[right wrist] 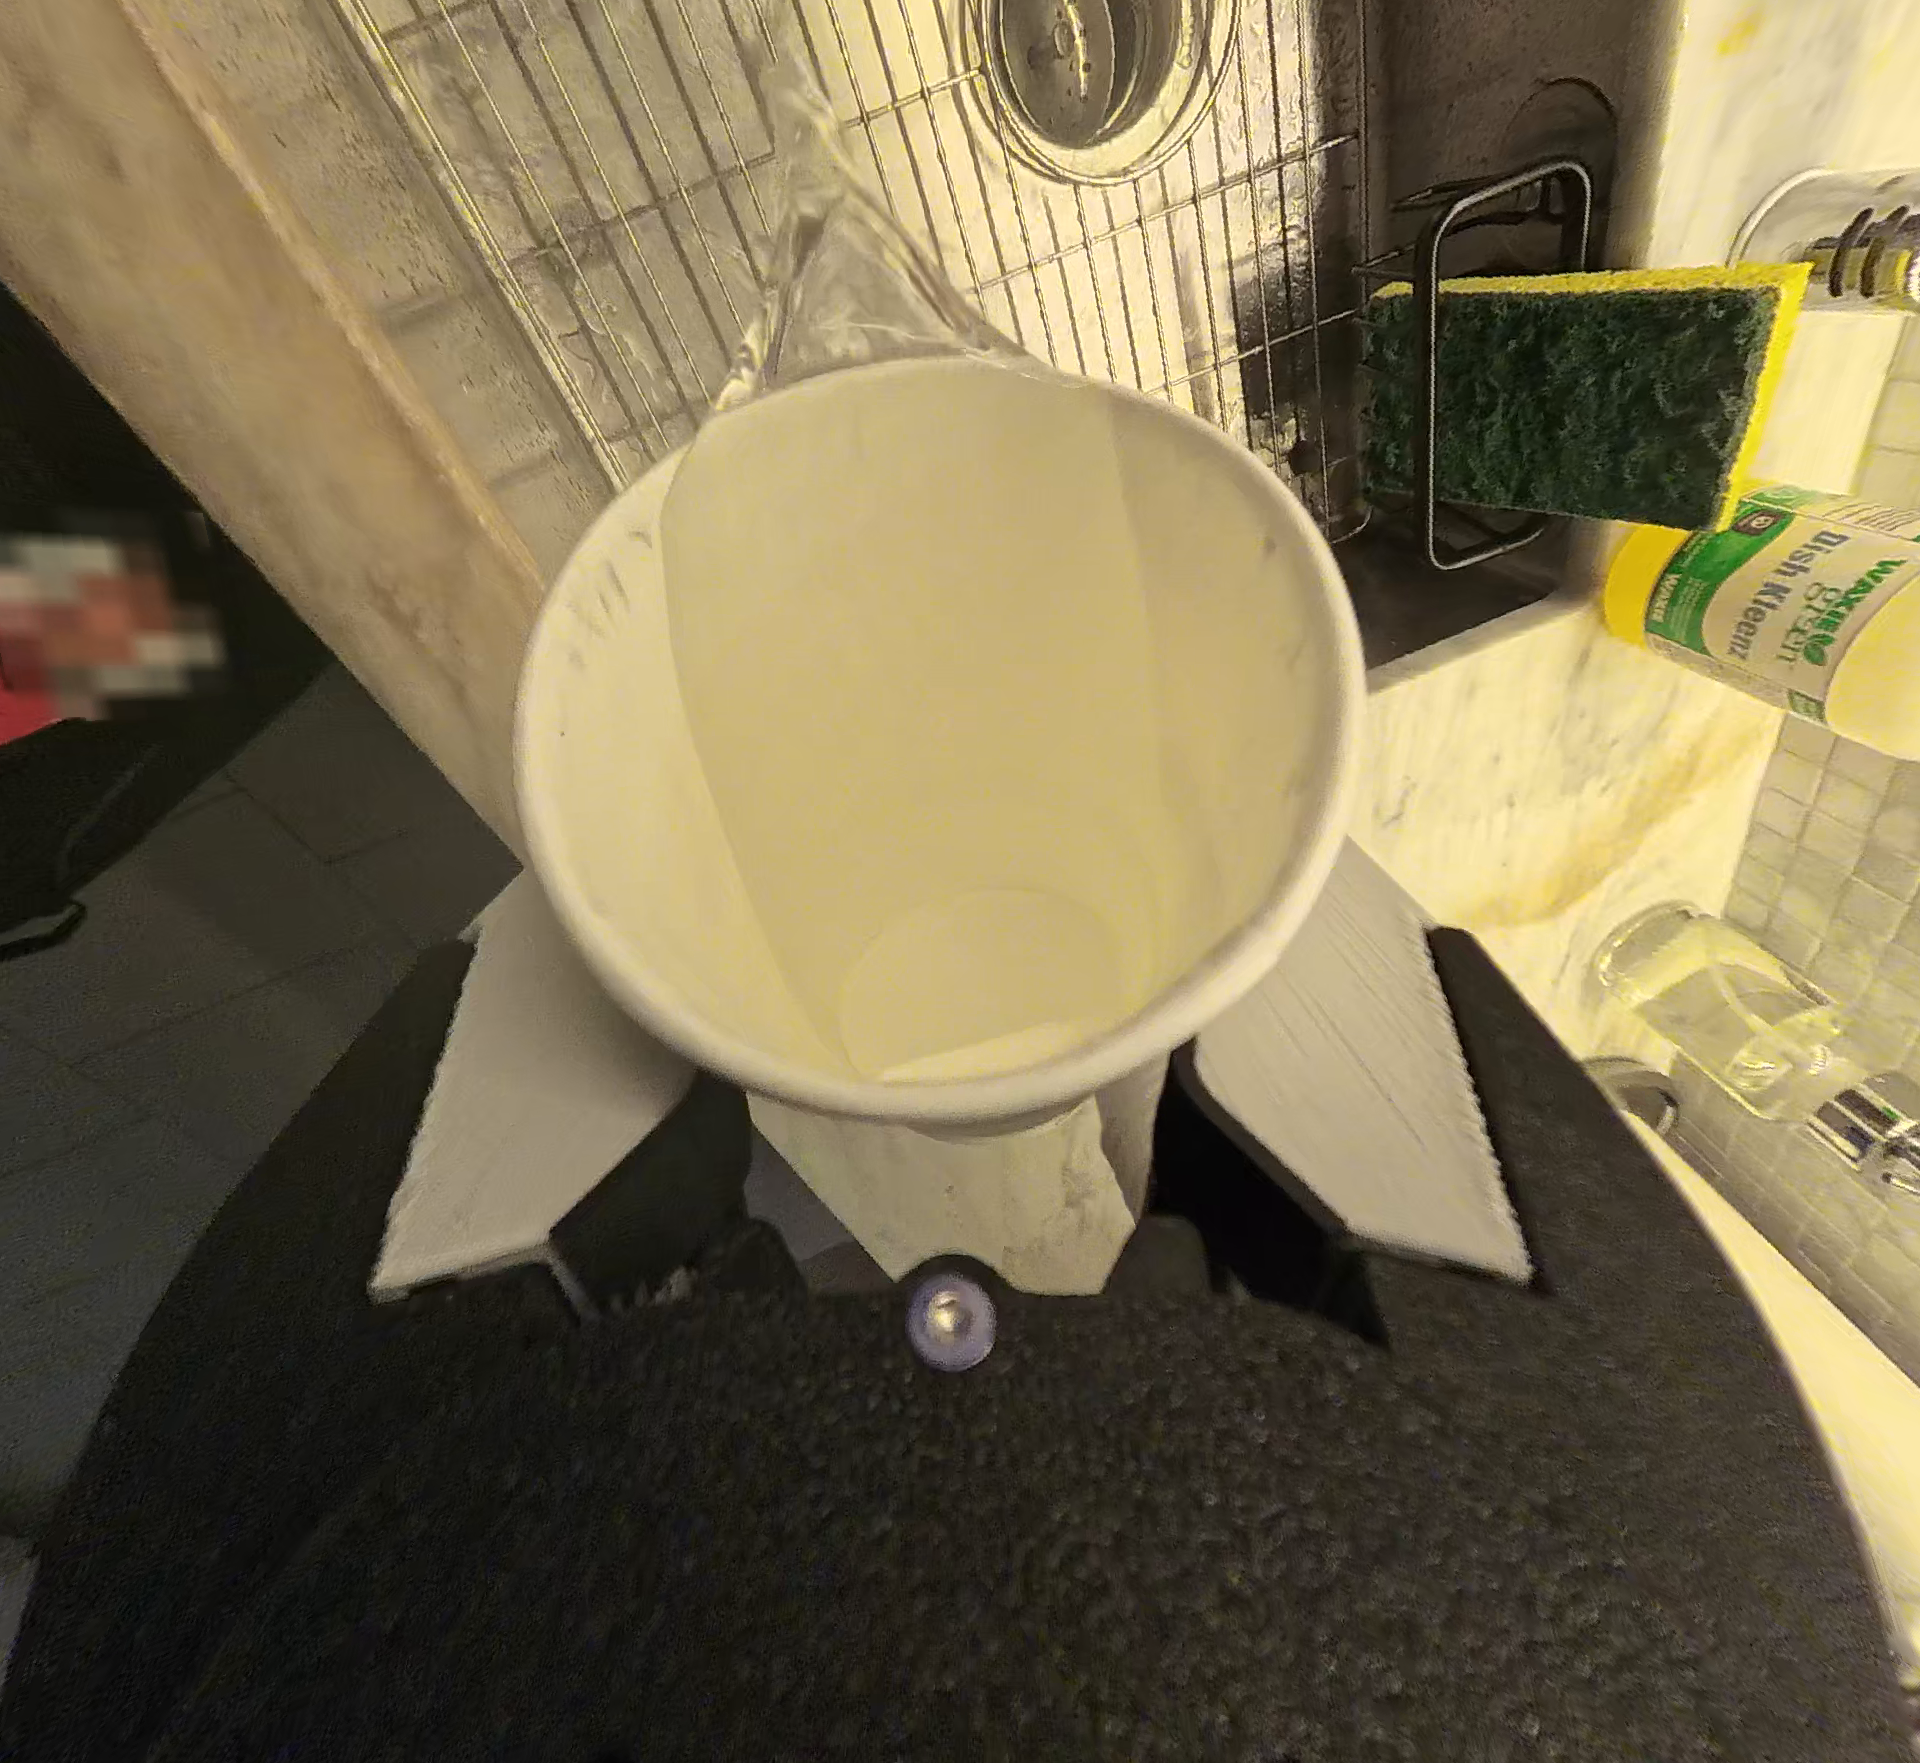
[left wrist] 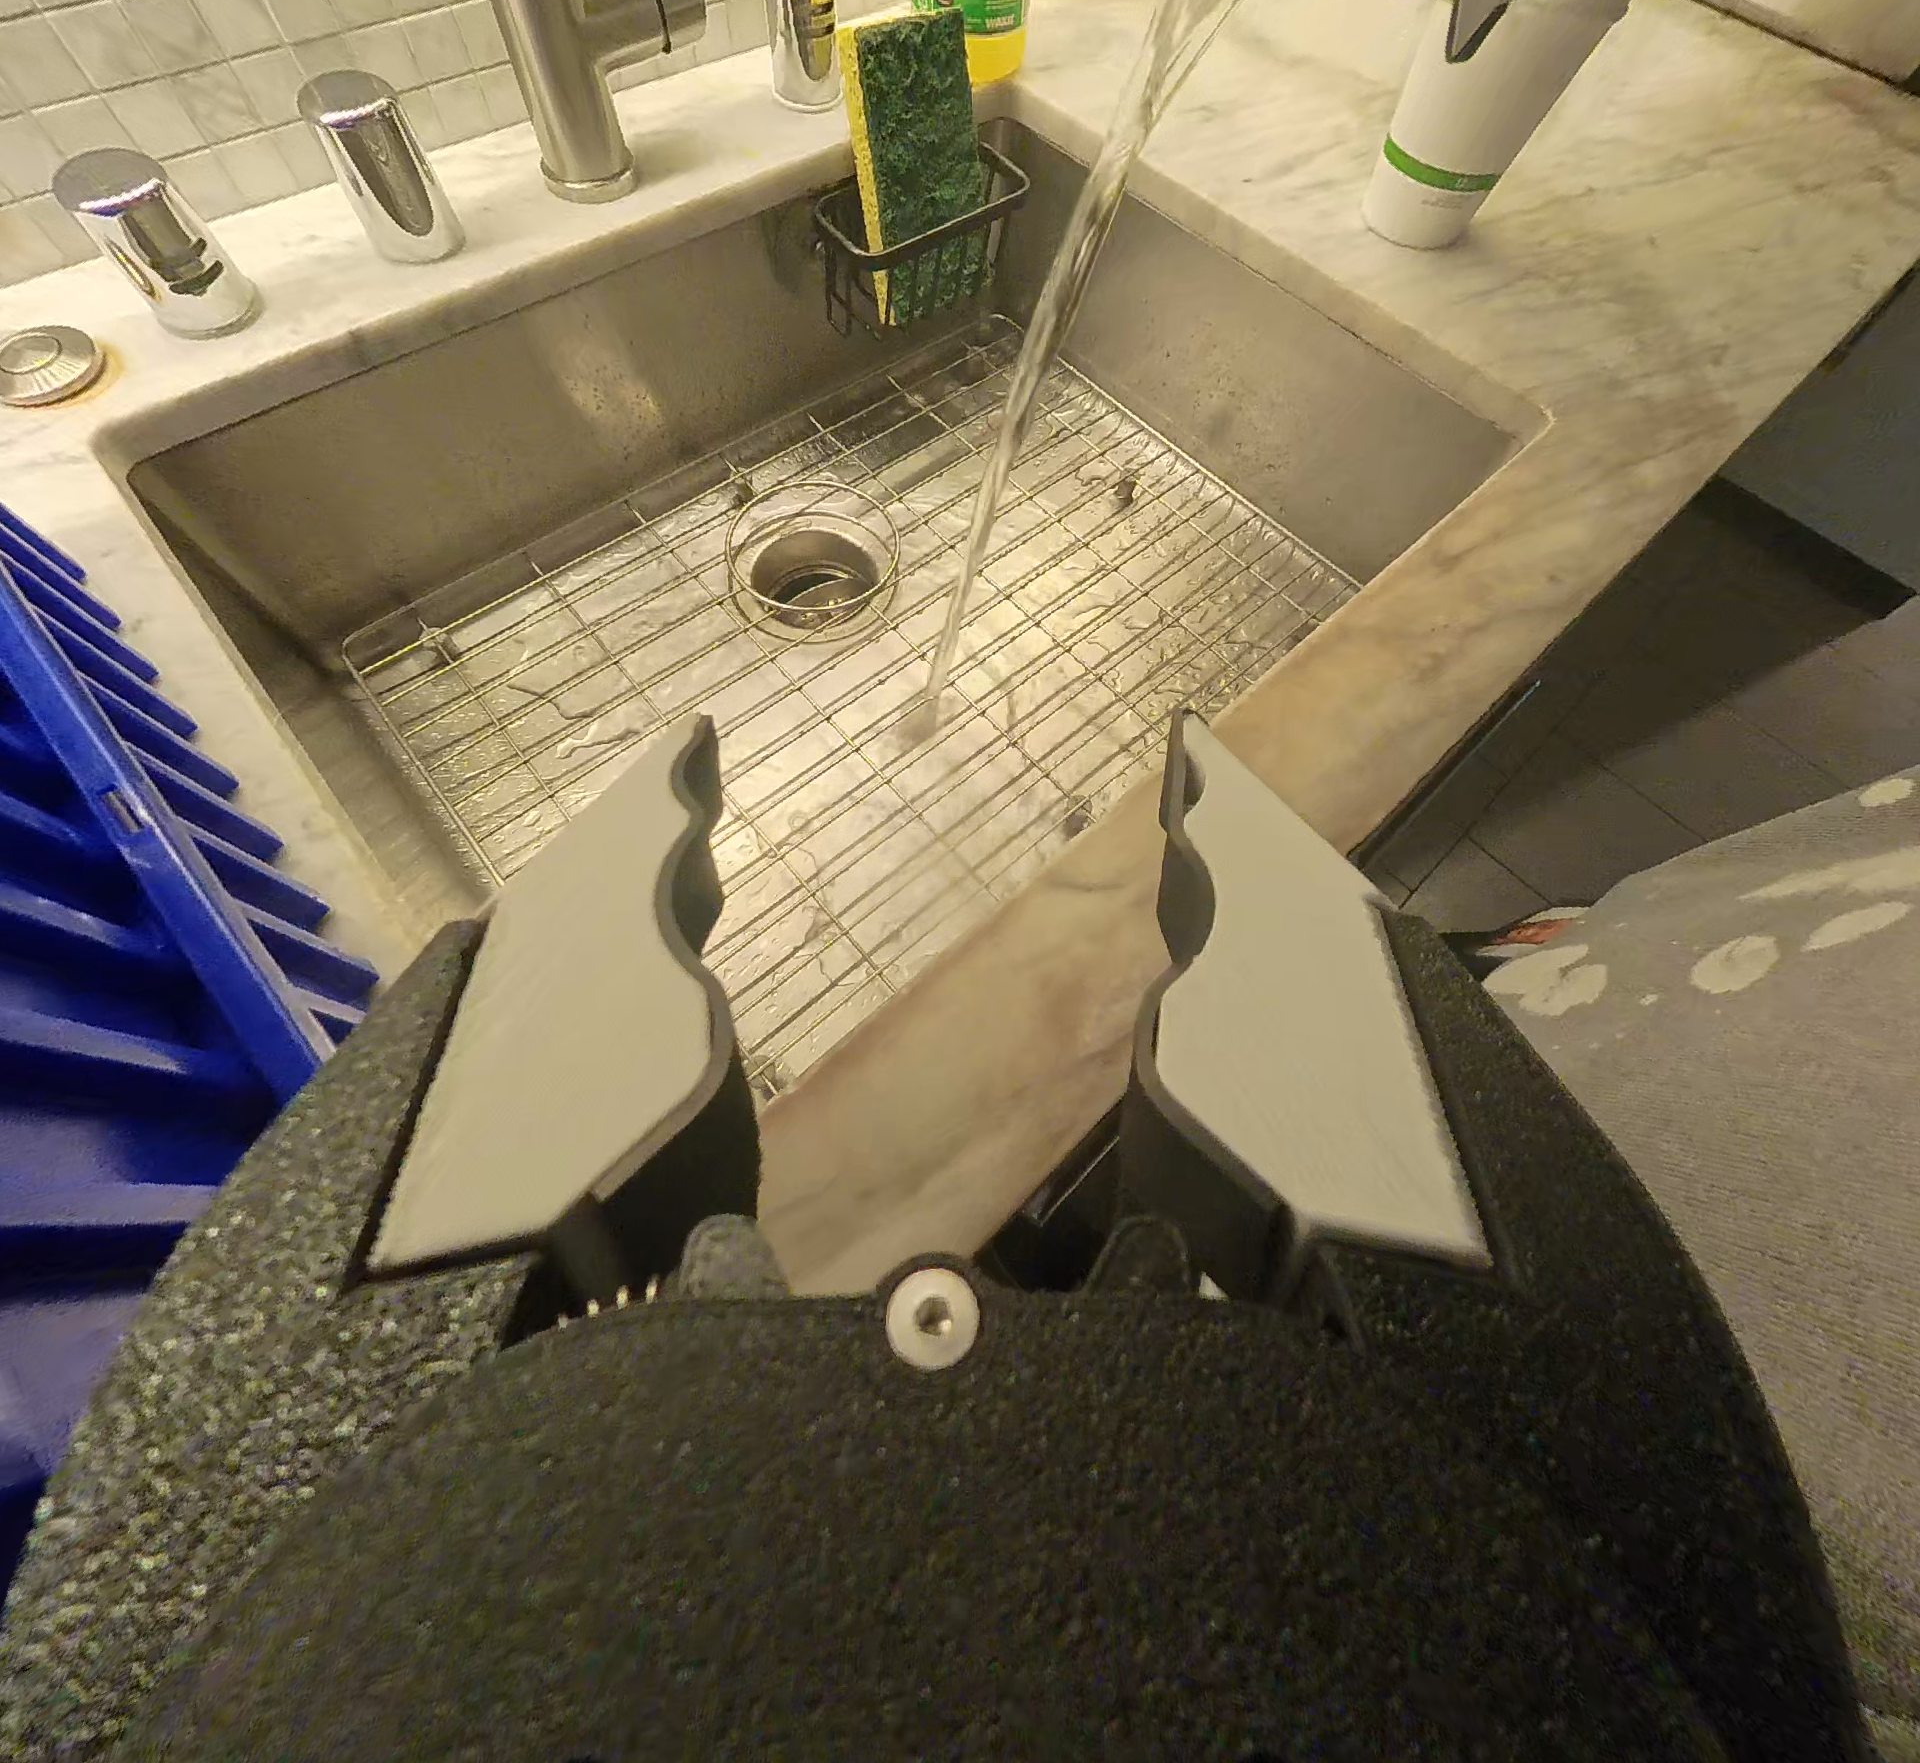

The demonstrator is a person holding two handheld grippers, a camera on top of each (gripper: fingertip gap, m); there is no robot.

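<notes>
My right gripper [right wrist: 935,1038] clamps a tipped paper cup [right wrist: 935,757] above the sink [left wrist: 436,466], dumping water [left wrist: 1039,342]; left gripper [left wrist: 940,892] hangs spread wide, holding nothing.

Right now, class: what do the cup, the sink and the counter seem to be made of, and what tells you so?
Cup: probably paper, matte white, with a rolled rim and a side seam.
Sink: looks like stainless steel, brushed grey with dull reflections.
Counter: seemingly marble or similar stone, pale with grey-brown veins.
</notes>
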